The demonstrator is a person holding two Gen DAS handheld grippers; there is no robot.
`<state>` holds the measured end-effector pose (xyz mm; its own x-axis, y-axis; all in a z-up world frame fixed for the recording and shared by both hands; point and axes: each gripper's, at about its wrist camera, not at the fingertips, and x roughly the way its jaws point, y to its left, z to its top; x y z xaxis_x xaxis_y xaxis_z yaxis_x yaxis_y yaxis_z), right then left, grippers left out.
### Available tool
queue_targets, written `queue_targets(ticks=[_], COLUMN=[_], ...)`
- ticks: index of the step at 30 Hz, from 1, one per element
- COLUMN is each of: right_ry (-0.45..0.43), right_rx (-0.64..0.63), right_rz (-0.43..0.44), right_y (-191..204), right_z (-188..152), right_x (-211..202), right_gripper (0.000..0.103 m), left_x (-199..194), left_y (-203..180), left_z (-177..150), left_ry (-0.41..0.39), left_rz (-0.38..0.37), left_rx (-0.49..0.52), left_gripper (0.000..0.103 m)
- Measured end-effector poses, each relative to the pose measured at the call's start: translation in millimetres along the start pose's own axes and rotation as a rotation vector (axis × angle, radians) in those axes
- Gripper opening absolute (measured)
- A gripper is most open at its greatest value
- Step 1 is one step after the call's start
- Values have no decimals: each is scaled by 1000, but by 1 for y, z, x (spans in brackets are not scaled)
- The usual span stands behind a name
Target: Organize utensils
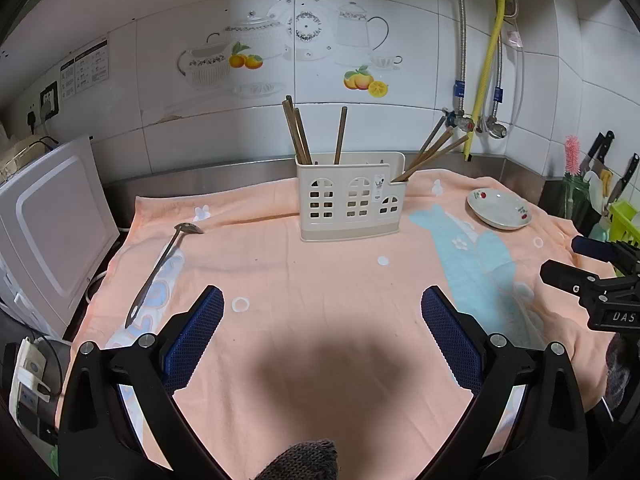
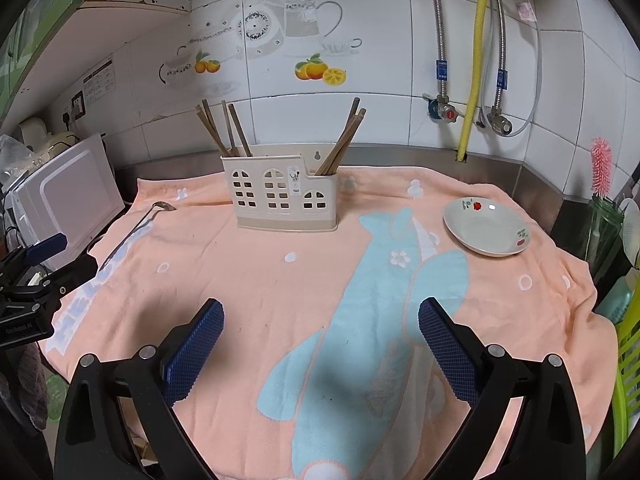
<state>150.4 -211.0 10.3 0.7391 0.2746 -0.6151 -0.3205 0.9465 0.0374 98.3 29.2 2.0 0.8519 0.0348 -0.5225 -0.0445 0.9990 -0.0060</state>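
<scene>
A cream utensil holder (image 1: 350, 200) (image 2: 282, 194) stands upright at the back of the peach towel, with several wooden chopsticks (image 1: 298, 132) (image 2: 224, 128) leaning in its compartments. A metal ladle (image 1: 160, 268) (image 2: 138, 224) lies flat on the towel to the holder's left. My left gripper (image 1: 322, 304) hovers open over the towel's near middle, nothing between its blue pads. My right gripper (image 2: 320, 316) is open too, above the blue fish print, empty. Each gripper shows at the edge of the other's view.
A small white dish (image 1: 500, 208) (image 2: 486, 232) sits on the towel at the right. A white appliance (image 1: 48, 224) stands at the left edge. Knives, a jar with a pink brush (image 2: 600, 168) and a green rack (image 2: 628, 344) crowd the right side. Tiled wall with pipes behind.
</scene>
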Motion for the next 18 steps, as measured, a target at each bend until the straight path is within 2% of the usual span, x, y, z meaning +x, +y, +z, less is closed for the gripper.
queue_targets(ticks=[18], right_ry=[0], right_rx=[-5], right_rz=[5], right_y=[6], right_z=[0], right_x=[-1], right_gripper=[95], left_x=[-1], left_y=[0], left_z=[-2], left_ry=[6], left_rz=[-7], left_rx=[-5], left_gripper=[98])
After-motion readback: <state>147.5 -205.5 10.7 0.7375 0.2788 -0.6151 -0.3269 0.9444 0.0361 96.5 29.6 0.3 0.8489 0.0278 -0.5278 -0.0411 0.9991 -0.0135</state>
